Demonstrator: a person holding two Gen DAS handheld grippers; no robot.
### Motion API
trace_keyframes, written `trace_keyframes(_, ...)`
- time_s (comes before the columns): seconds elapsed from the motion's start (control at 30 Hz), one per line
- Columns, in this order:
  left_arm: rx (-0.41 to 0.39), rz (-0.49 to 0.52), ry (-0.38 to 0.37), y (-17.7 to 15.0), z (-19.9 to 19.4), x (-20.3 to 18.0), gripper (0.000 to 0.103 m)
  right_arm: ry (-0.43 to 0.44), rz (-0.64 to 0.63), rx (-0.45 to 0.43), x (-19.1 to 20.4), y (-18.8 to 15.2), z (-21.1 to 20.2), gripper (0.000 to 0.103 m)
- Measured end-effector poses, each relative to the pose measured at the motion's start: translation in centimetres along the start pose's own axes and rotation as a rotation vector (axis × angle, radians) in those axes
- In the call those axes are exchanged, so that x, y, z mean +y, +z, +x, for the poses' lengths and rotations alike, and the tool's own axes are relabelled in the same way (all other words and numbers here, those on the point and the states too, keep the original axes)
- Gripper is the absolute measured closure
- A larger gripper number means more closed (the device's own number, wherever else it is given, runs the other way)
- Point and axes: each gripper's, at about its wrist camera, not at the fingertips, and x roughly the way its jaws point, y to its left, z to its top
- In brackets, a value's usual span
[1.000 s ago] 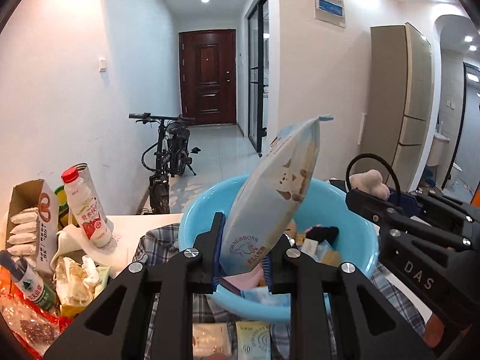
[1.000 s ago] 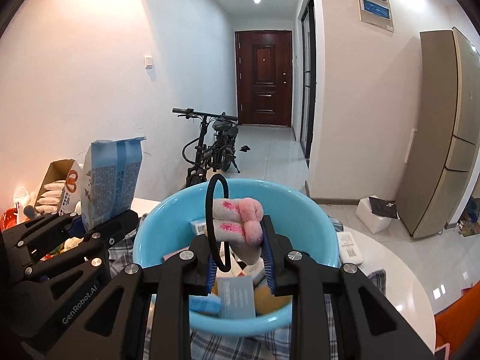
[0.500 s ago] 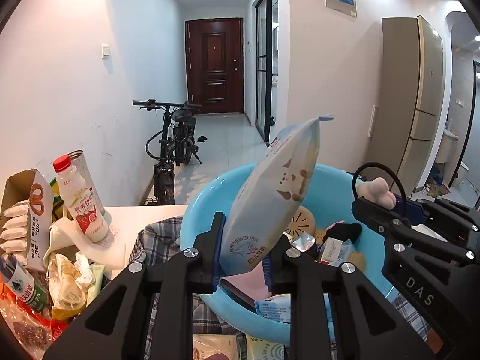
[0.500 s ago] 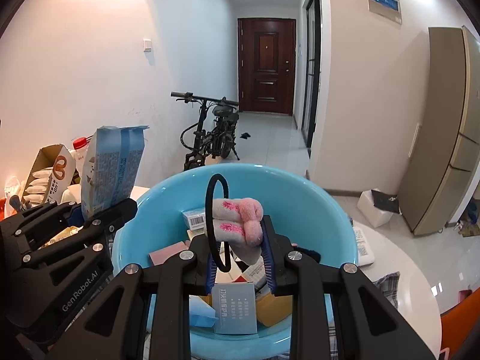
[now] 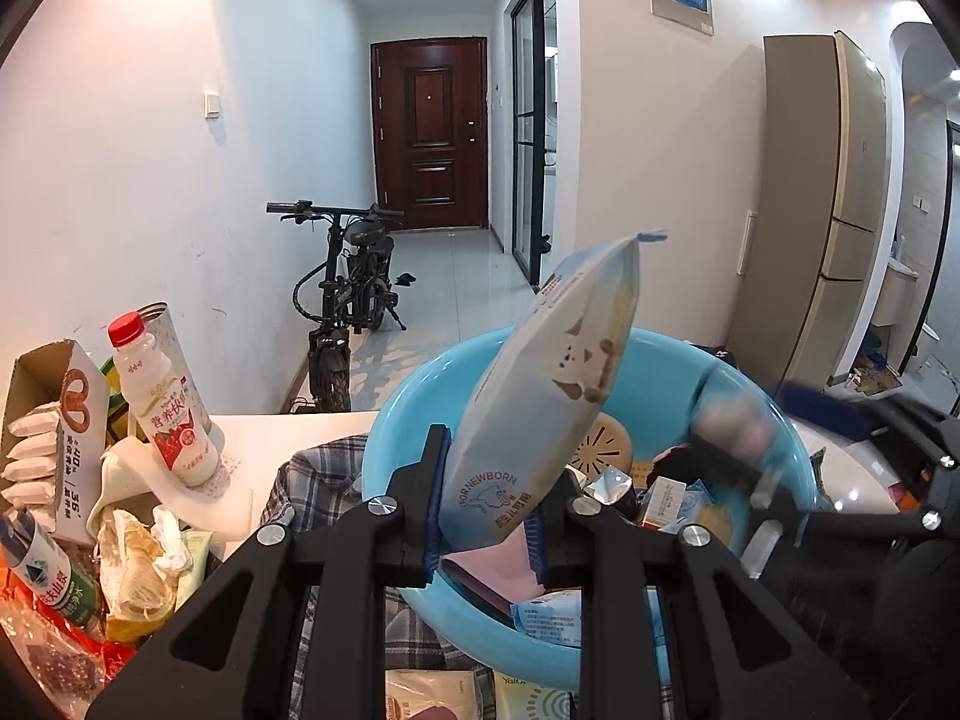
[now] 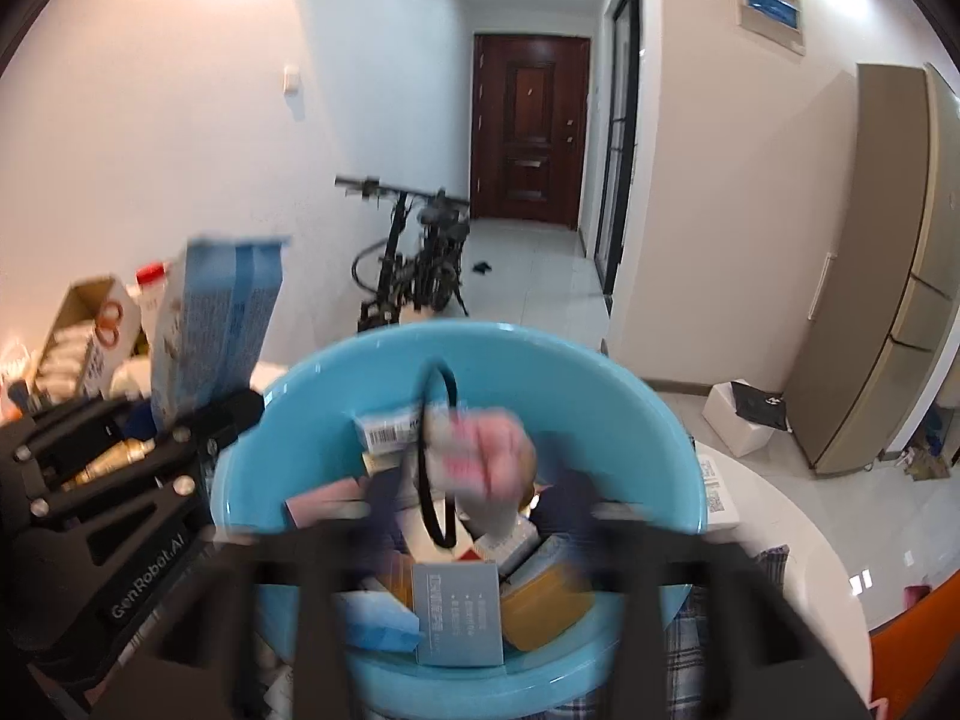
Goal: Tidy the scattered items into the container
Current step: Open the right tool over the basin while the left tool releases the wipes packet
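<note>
A light blue basin sits on a plaid cloth and holds several small boxes and packets. My left gripper is shut on a tall pale-blue wipes pack, held upright over the basin's near rim; the pack also shows in the right wrist view. My right gripper is blurred with motion over the basin, its jaws spread wider, with a pink plush toy on a black loop between them. The right gripper also shows blurred in the left wrist view.
Left of the basin stand a milk bottle, a snack carton, wrappers and a green bottle. Packets lie on the plaid cloth in front. A bicycle stands in the hallway behind the white table.
My right gripper has swung down into the basin and its jaws have spread, with the plush toy loosening between them. My left gripper has held the wipes pack nearly still.
</note>
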Motion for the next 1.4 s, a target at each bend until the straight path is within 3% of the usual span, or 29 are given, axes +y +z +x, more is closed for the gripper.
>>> trace_keyframes(0.03, 0.001, -0.005, -0.008, 0.1, 0.0, 0.2, 0.084, -0.019, -0.002, -0.014, 0.0, 0.0, -0.2, 0.006)
trace_keyframes(0.13, 0.005, -0.038, -0.033, 0.3, -0.1, 1.1, 0.084, 0.04, 0.048, -0.043, -1.1, 0.1, -1.1, 0.0)
trace_keyframes(0.2, 0.002, -0.037, -0.025, 0.4, -0.1, 1.1, 0.084, 0.066, 0.076, -0.055, -1.8, 0.2, -1.7, 0.0)
trace_keyframes(0.73, 0.025, 0.013, -0.044, -0.5, 0.8, -0.9, 0.084, -0.058, 0.162, -0.071, -6.2, 0.7, -2.5, 0.0)
trace_keyframes(0.97, 0.025, 0.033, -0.049, -0.7, 0.8, -1.7, 0.084, -0.059, 0.169, -0.056, -6.1, 0.7, -2.1, 0.0)
trace_keyframes(1.1, 0.019, 0.038, -0.041, -0.7, 0.7, -1.9, 0.084, 0.01, 0.194, -0.053, -6.2, 0.9, -2.2, 0.0)
trace_keyframes(1.23, 0.02, 0.04, -0.044, -0.7, 0.8, -2.1, 0.084, -0.013, 0.186, -0.045, -6.3, 0.8, -2.0, 0.0)
trace_keyframes(1.27, 0.02, 0.041, -0.047, -0.7, 0.8, -2.1, 0.077, -0.011, 0.192, -0.043, -6.4, 0.7, -1.9, 0.0)
trace_keyframes(1.3, 0.025, 0.047, -0.048, -0.8, 1.0, -2.2, 0.063, -0.014, 0.194, -0.042, -6.6, 0.7, -1.9, 0.0)
trace_keyframes(1.33, 0.035, 0.057, -0.044, -0.8, 1.2, -2.4, 0.013, -0.019, 0.194, -0.043, -6.7, 0.7, -1.9, 0.0)
trace_keyframes(1.37, 0.031, 0.067, -0.039, -0.9, 1.2, -2.5, 0.002, -0.024, 0.195, -0.044, -6.8, 0.8, -1.9, 0.0)
trace_keyframes(1.4, 0.024, 0.077, -0.029, -1.0, 1.3, -2.6, 0.0, -0.028, 0.195, -0.046, -6.9, 0.8, -1.9, 0.0)
